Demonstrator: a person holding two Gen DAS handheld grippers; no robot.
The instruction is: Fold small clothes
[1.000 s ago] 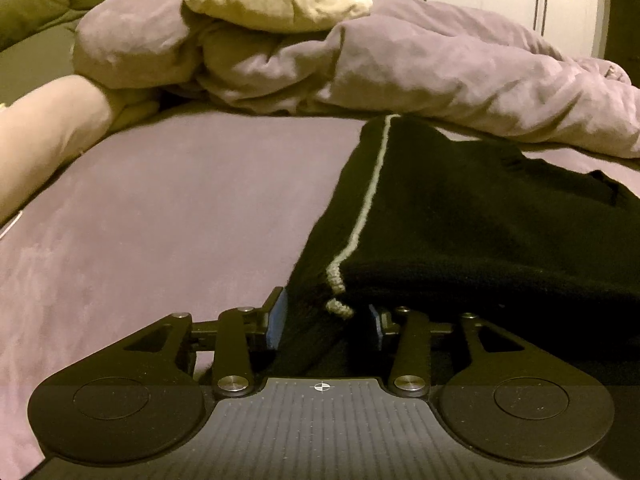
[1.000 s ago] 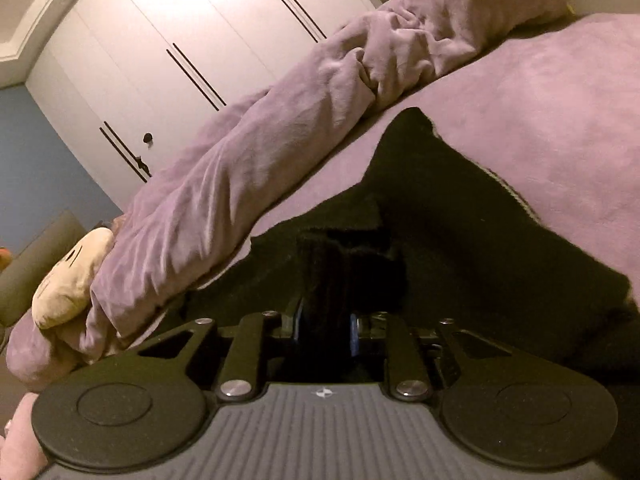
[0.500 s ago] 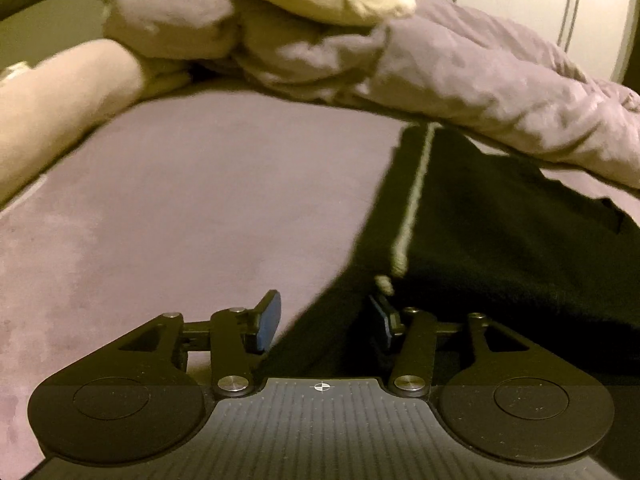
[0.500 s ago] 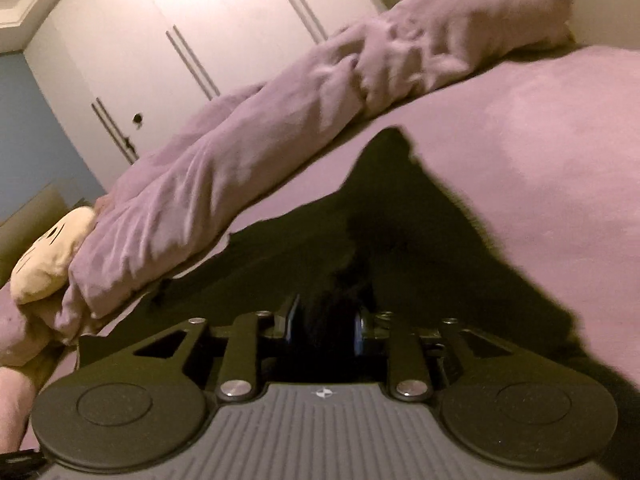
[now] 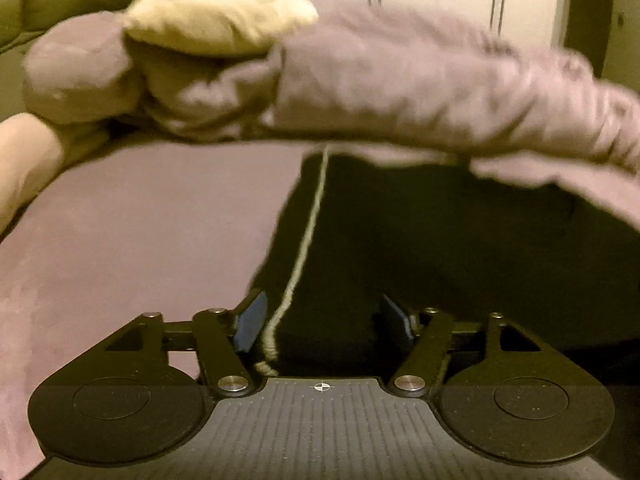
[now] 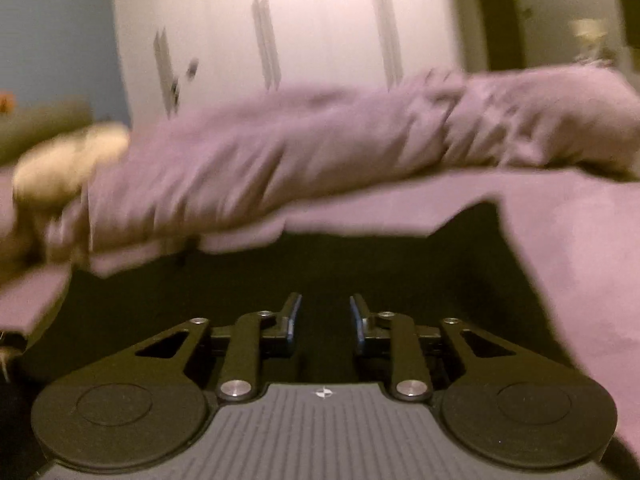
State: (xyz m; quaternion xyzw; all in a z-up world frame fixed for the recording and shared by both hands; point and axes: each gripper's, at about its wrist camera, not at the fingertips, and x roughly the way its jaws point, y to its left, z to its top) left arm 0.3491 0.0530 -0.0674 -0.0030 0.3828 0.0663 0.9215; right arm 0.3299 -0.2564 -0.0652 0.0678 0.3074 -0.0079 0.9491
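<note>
Two tongs: both hover low over one black garment [image 5: 440, 248] spread on a purple bedsheet [image 5: 140, 220].
Left tongs [image 5: 322, 322]: jaws opening, standing wide; the garment's thick near edge lies between them, but the pads look clear of it.
Right tongs [image 6: 325, 320]: log says jaws closing; a gap shows between the pads, nothing pinched, only flat black cloth beneath.
Garment's place: directly under and ahead of both tongs, running away toward the rumpled purple duvet [image 5: 420, 80].
White cord [image 5: 304, 248]: runs along the garment's left edge, from just beside the left tongs' left finger outward.
Handling: likely soft, light, limp and rather thick; it should drape and bunch, not slide much on the plush sheet.
Where to grip: probably the near edge or corners, one per tongs, pinching all layers and avoiding the loose cord.
Farther off: a cream cushion [image 5: 216, 20] on the duvet, white wardrobe doors [image 6: 320, 32] beyond.
Change: a second ago both tongs gripped raised cloth; now it lies flat and released, and both views sit more level.
</note>
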